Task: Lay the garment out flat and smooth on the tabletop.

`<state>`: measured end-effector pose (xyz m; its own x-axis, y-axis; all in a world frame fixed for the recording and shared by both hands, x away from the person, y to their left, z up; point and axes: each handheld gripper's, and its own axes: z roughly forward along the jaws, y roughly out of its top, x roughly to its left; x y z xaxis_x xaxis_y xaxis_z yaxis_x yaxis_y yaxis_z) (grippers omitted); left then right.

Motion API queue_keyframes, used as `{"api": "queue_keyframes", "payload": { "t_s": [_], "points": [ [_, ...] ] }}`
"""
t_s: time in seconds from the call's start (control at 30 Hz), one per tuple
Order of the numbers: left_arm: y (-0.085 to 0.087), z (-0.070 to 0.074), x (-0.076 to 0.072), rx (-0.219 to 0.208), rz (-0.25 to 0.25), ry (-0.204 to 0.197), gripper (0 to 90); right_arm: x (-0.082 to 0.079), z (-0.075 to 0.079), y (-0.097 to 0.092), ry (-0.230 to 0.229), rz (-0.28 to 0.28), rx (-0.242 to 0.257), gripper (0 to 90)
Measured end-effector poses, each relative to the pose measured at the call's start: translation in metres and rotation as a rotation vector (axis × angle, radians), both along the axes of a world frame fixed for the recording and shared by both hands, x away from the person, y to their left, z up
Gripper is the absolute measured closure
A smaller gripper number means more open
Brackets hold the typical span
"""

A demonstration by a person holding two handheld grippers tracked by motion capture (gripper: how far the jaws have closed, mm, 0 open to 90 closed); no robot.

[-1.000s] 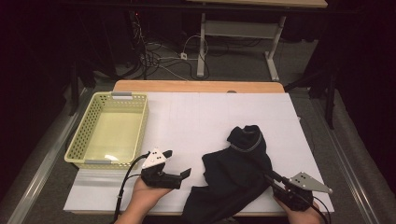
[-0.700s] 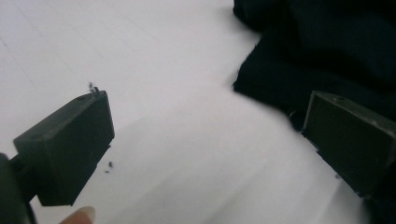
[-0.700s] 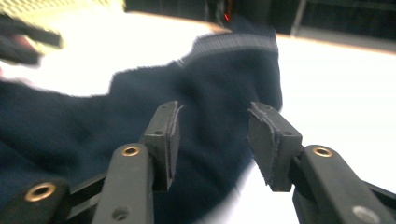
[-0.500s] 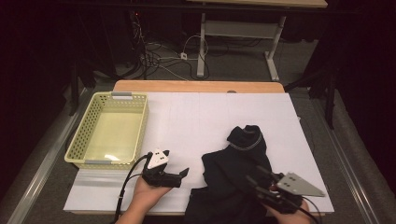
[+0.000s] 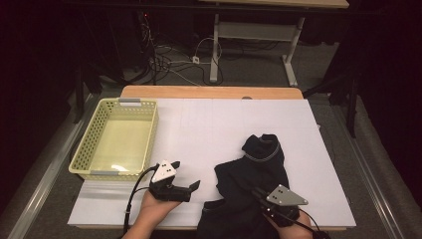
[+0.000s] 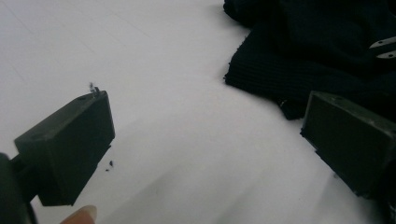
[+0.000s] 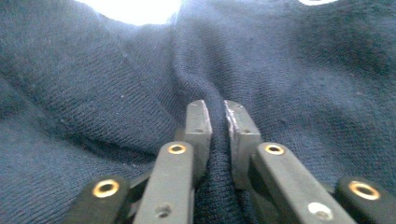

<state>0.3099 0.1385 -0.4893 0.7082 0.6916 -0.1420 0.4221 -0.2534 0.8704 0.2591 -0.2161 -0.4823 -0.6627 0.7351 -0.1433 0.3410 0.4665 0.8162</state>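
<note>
A dark navy knitted sweater [image 5: 251,172] lies crumpled on the white tabletop [image 5: 209,124], at the front right. My right gripper [image 5: 258,193] sits on its near part. In the right gripper view, the jaws have just been closing and my right gripper [image 7: 217,109] is shut on a raised fold of the sweater [image 7: 93,93]. My left gripper [image 5: 193,187] rests low at the front centre, to the left of the garment. Its jaws stand wide apart with bare table between them; in the left gripper view the sweater [image 6: 299,70] lies just beyond my left gripper [image 6: 205,121].
A pale yellow plastic basket [image 5: 82,159] stands at the table's left side with nothing in it. The sweater's lower part hangs over the front edge. Beyond the far wooden edge [image 5: 209,92] are cables and a desk frame on the floor.
My right gripper has slid left onto the sweater and has closed on a fold of it. The left hand has stayed where it was.
</note>
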Motion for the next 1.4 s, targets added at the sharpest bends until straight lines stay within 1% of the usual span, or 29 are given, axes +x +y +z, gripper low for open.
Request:
{"api": "queue_keyframes", "payload": {
  "t_s": [0.07,0.1,0.13,0.17,0.2,0.23,0.27,0.3,0.37,0.43,0.5,0.63,0.73,0.8,0.87,0.93,1.0,1.03,1.07,1.1,1.2,1.27,1.33,1.37,1.4],
  "points": [
    [0.0,0.0,0.0,-0.002,-0.001,0.005,2.2,-0.002,0.005,-0.006,-0.011,-0.002,0.035,84.3],
    [0.0,0.0,0.001,-0.003,0.0,0.007,2.2,-0.004,0.009,-0.01,-0.026,-0.007,0.054,84.3],
    [0.0,0.0,0.001,-0.004,0.0,0.009,2.3,-0.006,0.015,-0.016,-0.048,-0.021,0.074,84.4],
    [0.0,0.0,0.001,-0.005,0.001,0.009,2.2,-0.008,0.02,-0.022,-0.074,-0.036,0.08,84.3],
    [0.0,0.0,0.001,-0.003,-0.001,0.008,2.3,-0.009,0.023,-0.027,-0.086,-0.051,0.087,84.3],
    [0.0,0.0,0.001,-0.003,-0.001,0.008,2.3,-0.01,0.028,-0.038,-0.107,-0.081,0.107,84.4],
    [0.0,0.0,0.001,-0.002,-0.002,0.008,2.3,-0.011,0.031,-0.045,-0.116,-0.103,0.119,84.4],
    [0.0,0.0,0.001,-0.003,-0.002,0.011,2.3,-0.011,0.034,-0.057,-0.128,-0.138,0.137,84.5],
    [0.0,0.0,0.002,-0.003,-0.005,0.015,2.3,-0.01,0.036,-0.075,-0.135,-0.189,0.154,84.6],
    [0.0,0.0,0.002,-0.003,-0.007,0.017,2.3,-0.01,0.036,-0.095,-0.128,-0.25,0.17,84.6],
    [0.0,0.0,0.002,0.0,-0.01,0.019,2.3,-0.01,0.033,-0.116,-0.125,-0.309,0.173,84.7],
    [-0.001,0.0,0.003,0.003,-0.012,0.023,2.3,-0.009,0.027,-0.148,-0.11,-0.399,0.18,84.7],
    [-0.001,0.0,0.003,0.004,-0.013,0.023,3.6,-0.009,0.021,-0.165,-0.089,-0.455,0.184,84.7],
    [-0.001,0.0,0.003,0.008,-0.014,0.025,3.6,-0.007,0.015,-0.171,-0.062,-0.483,0.186,84.6],
    [-0.002,0.0,0.003,0.013,-0.014,0.025,3.7,-0.005,0.008,-0.173,-0.041,-0.489,0.184,83.8],
    [-0.002,0.0,0.003,0.015,-0.013,0.024,3.7,-0.005,0.009,-0.171,-0.04,-0.48,0.187,81.3],
    [-0.002,0.0,0.003,0.015,-0.011,0.024,3.7,-0.006,0.014,-0.168,-0.05,-0.466,0.202,73.4],
    [-0.002,0.0,0.003,0.015,-0.01,0.025,3.7,-0.006,0.018,-0.165,-0.062,-0.448,0.219,68.0],
    [-0.002,0.0,0.003,0.016,-0.009,0.025,3.7,-0.008,0.022,-0.163,-0.077,-0.435,0.227,63.0],
    [-0.002,0.0,0.003,0.019,-0.008,0.024,3.6,-0.009,0.026,-0.16,-0.088,-0.431,0.231,59.9],
    [-0.004,0.0,0.003,0.035,-0.006,0.023,3.7,-0.013,0.04,-0.148,-0.127,-0.383,0.249,53.7],
    [-0.005,0.0,0.002,0.044,-0.002,0.018,3.8,-0.015,0.046,-0.14,-0.148,-0.356,0.24,51.6],
    [-0.005,0.0,0.001,0.046,0.003,0.014,5.3,-0.017,0.05,-0.13,-0.156,-0.318,0.233,48.6],
    [-0.005,0.0,0.001,0.048,0.004,0.012,5.4,-0.017,0.049,-0.123,-0.152,-0.298,0.232,47.1],
    [-0.005,0.0,0.001,0.048,0.004,0.012,5.4,-0.017,0.048,-0.119,-0.139,-0.281,0.227,45.2]
  ]
}}
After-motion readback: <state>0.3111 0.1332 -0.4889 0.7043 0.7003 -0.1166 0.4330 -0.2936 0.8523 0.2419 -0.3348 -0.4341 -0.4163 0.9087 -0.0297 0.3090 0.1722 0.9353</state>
